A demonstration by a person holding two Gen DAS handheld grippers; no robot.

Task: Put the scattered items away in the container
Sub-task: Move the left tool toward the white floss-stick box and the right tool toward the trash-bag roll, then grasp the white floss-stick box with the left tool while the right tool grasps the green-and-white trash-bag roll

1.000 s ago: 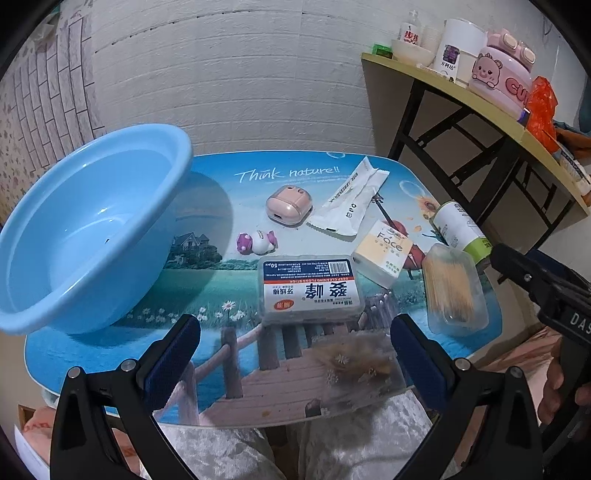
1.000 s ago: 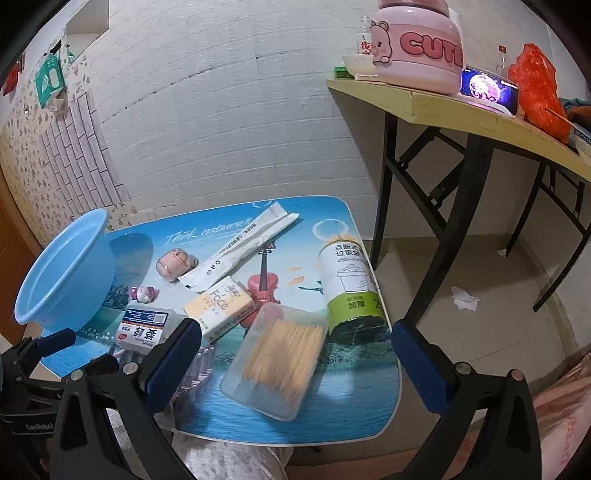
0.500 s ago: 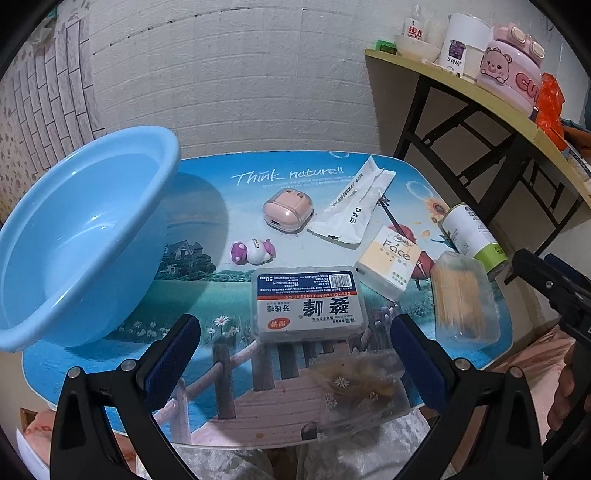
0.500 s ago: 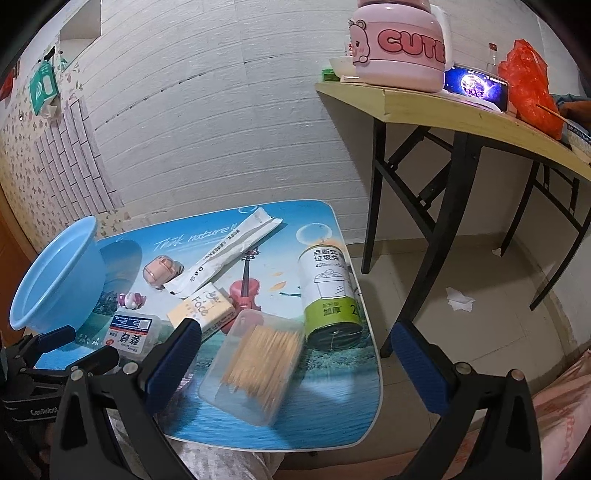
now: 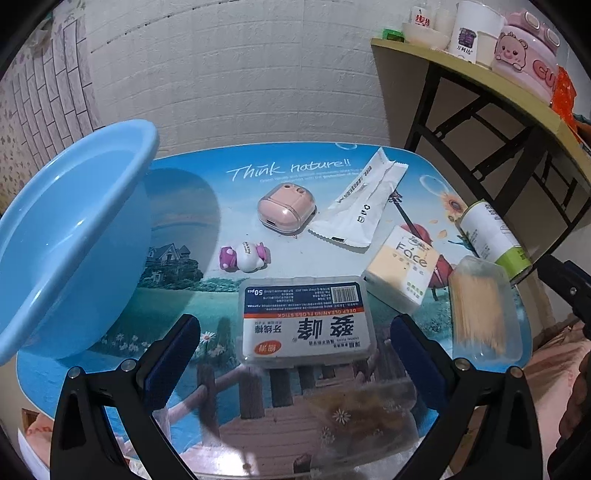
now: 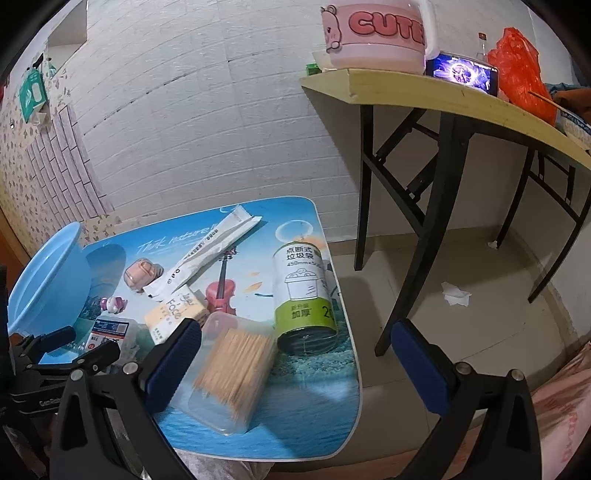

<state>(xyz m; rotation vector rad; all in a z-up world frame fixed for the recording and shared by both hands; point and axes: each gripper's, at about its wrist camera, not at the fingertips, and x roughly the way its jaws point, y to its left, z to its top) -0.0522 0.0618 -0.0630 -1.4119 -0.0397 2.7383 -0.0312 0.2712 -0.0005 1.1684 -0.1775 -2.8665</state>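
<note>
A blue basin (image 5: 70,240) stands at the table's left, also seen in the right wrist view (image 6: 48,280). Scattered on the table: a floss-pick box (image 5: 306,321), a pink earbud case (image 5: 286,214), a small pink-and-white toy (image 5: 245,255), a white sachet (image 5: 364,206), a yellow Face tissue pack (image 5: 404,266), a clear toothpick box (image 5: 484,310) (image 6: 231,373) and a green-and-white bag roll (image 5: 493,236) (image 6: 304,295). My left gripper (image 5: 295,362) is open and empty, just before the floss-pick box. My right gripper (image 6: 295,365) is open and empty, above the toothpick box and roll.
A small picture-printed table (image 5: 184,302) holds everything. A clear bag of brownish stuff (image 5: 362,410) lies at its near edge. A wooden folding table (image 6: 461,99) with a pink pot (image 6: 373,33), cups and a red bag stands to the right. Crumpled paper (image 6: 456,295) lies on the floor.
Both grippers have moved forward and lower toward the table, so the items look larger. The jaws have stayed open. Nothing on the table has moved.
</note>
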